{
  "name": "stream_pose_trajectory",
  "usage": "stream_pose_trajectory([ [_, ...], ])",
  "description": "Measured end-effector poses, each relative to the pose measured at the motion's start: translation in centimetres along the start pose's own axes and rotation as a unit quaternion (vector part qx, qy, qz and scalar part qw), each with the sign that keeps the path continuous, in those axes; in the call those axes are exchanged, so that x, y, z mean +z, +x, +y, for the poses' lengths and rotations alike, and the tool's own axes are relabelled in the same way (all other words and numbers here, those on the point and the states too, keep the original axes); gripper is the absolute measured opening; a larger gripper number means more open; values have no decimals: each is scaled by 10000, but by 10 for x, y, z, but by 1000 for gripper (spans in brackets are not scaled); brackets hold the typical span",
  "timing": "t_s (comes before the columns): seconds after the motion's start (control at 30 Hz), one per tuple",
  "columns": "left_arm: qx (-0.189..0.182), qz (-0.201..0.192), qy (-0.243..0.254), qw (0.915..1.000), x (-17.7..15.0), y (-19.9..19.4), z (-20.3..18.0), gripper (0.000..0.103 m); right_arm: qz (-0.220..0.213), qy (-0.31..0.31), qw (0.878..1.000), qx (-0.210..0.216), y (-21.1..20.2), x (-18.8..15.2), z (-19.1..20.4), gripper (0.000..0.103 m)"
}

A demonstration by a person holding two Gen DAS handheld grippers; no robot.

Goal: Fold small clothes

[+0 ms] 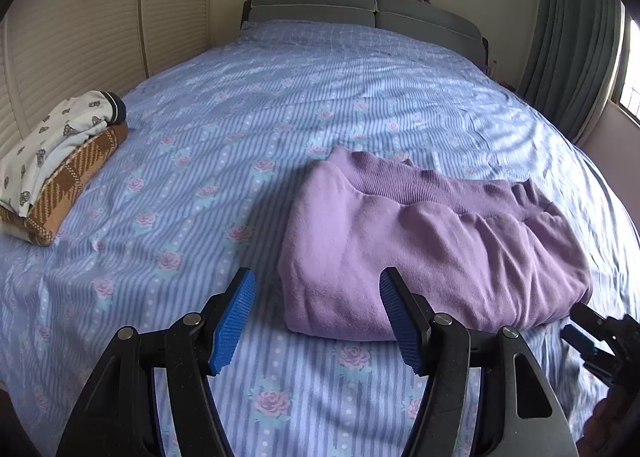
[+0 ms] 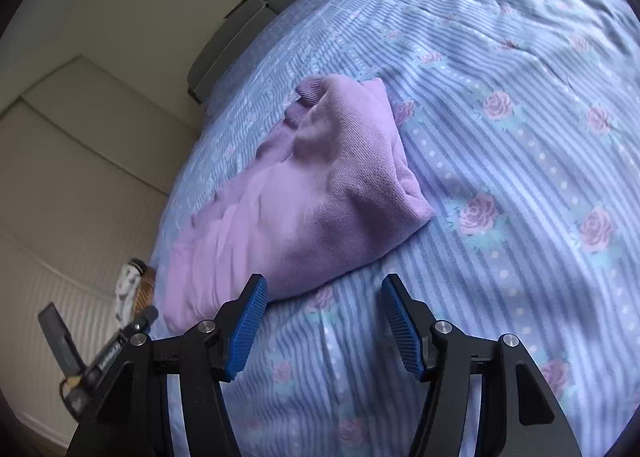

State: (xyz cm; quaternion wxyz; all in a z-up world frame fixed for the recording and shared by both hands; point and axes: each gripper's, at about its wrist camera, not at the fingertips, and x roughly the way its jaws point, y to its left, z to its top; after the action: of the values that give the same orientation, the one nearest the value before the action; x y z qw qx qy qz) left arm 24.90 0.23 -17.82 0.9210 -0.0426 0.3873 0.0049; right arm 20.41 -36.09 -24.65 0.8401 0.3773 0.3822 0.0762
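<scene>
Folded garment [image 1: 432,249] on bed [image 1: 248,105]

No text, label, brand or number is legible anywhere in either view.

My left wrist view looks along the bed [image 1: 280,69] toward its headboard [image 1: 360,13]; my right view sits lower, tilted (both share the purple garment [image 1: 420,241]).

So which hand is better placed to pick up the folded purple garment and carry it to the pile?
Probably the left. The left gripper is open, right at the near edge of the purple garment, and the pile of folded clothes lies on its side. The right gripper, also open, sits off the garment's corner.
</scene>
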Motion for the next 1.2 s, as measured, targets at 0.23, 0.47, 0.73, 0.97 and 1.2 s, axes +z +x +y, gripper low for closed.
stream_pose_trajectory([
  [0.23, -103, -60, -12, 9999, 11, -8, -2, 64, -394, 958, 9945, 128, 18, 7, -11, 71],
  [0.47, -165, -23, -17, 9999, 12, -5, -8, 64, -687, 1324, 9888, -85, 31, 23, -9, 73],
  [0.73, -83, 115, -139, 9998, 9, 3, -3, 64, -868, 1409, 9843, -620, 45, 35, 6, 46],
  [0.97, 6, 45, -198, 9998, 11, -14, 15, 64, -1033, 328, 9862, -1254, 40, 45, 58, 23],
  [1.2, 36, -163, -484, 9987, 21, -41, 57, 64, -1657, -1550, 9506, -2121, 35, 39, 165, 21],
])
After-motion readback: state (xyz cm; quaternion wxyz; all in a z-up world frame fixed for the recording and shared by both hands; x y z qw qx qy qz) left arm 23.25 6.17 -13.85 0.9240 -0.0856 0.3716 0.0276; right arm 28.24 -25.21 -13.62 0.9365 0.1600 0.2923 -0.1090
